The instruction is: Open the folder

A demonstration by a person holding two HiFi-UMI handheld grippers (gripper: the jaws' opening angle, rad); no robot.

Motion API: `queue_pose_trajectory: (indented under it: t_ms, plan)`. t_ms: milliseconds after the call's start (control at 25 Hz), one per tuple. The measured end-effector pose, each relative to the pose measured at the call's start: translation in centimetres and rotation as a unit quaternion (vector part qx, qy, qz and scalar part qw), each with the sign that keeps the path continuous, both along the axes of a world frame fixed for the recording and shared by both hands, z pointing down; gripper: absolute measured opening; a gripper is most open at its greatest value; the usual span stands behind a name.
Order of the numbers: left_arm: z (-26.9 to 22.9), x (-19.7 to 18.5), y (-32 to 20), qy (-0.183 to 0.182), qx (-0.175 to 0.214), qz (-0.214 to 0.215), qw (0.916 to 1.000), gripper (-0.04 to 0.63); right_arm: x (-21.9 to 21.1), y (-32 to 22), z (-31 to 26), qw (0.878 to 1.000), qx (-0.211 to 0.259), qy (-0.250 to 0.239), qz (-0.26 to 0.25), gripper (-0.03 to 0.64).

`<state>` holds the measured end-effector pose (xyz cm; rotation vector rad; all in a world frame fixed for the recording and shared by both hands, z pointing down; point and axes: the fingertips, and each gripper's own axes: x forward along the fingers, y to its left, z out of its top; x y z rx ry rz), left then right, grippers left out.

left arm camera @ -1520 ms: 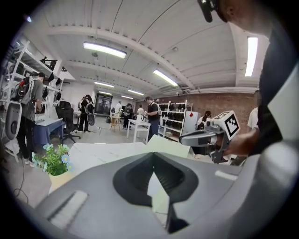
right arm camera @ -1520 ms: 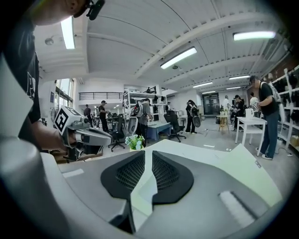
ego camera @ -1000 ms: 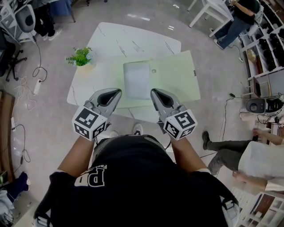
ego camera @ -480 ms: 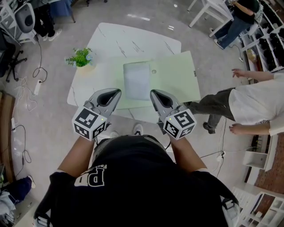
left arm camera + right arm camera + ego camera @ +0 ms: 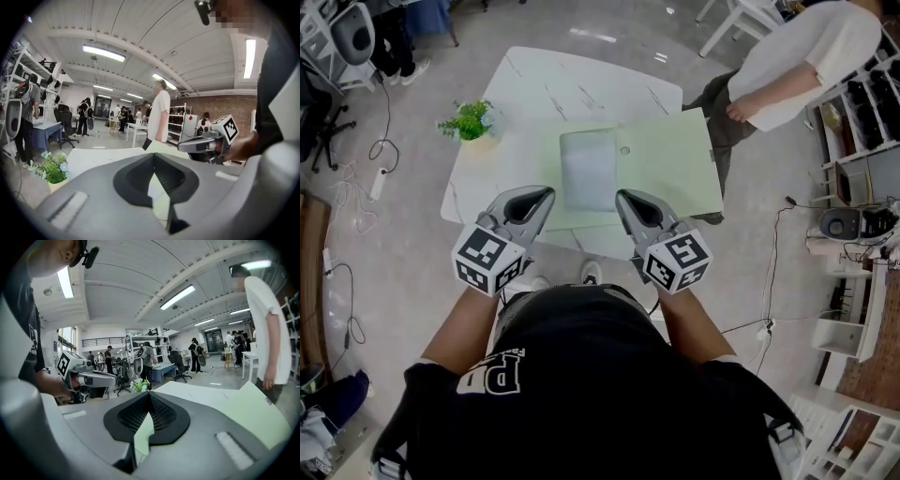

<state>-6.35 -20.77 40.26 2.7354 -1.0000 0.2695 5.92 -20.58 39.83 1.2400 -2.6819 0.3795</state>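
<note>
A light green folder lies spread flat on the white table, with a pale translucent sheet at its middle. My left gripper hovers over the folder's near left edge, its jaws shut and empty. My right gripper hovers beside it over the near edge, also shut with nothing held. In the left gripper view the left gripper has its jaws together and green shows below them; the right gripper is at the right. In the right gripper view the right gripper looks the same.
A small potted plant stands at the table's left edge. A person in a white top stands just past the table's far right corner. Shelving lines the right side, and cables and chairs lie on the floor at left.
Both grippers stay nearly still. The person in white has walked from the right side of the room up to the table's far right corner.
</note>
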Motion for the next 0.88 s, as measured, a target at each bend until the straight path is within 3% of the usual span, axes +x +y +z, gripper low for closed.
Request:
queue_pose_trajectory:
  t_ms: [880]
  plan:
    - [0.20,0.19,0.27,-0.008,-0.003,-0.006,0.9999,0.054,0.39,0.28,0.40,1.000,-0.004,-0.010,0.001,0.000]
